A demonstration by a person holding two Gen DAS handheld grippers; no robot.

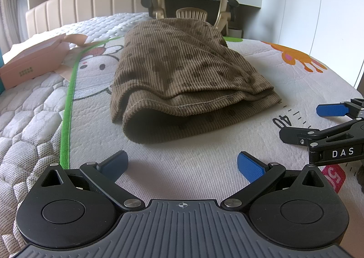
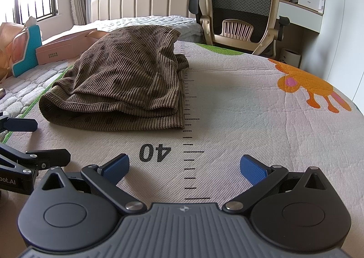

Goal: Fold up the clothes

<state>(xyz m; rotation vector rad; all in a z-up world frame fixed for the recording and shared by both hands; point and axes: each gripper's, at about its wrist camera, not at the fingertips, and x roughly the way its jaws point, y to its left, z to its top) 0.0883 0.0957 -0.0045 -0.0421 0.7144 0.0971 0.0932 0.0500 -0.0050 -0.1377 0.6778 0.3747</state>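
Left hand-held gripper (image 1: 182, 164) and right hand-held gripper (image 2: 184, 167) both spread wide, empty, low over mat (image 2: 238, 103); folded brown garment (image 1: 182, 75) lies just beyond, beside printed ruler (image 2: 188, 107).

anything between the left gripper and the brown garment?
Nothing. In the left wrist view, only bare printed mat separates the open left gripper from the near edge of the folded brown garment. The right gripper sits off to the side.

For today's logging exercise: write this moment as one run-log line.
task: fold clothes | brown garment: folded on mat | left gripper: open, empty | right gripper: open, empty
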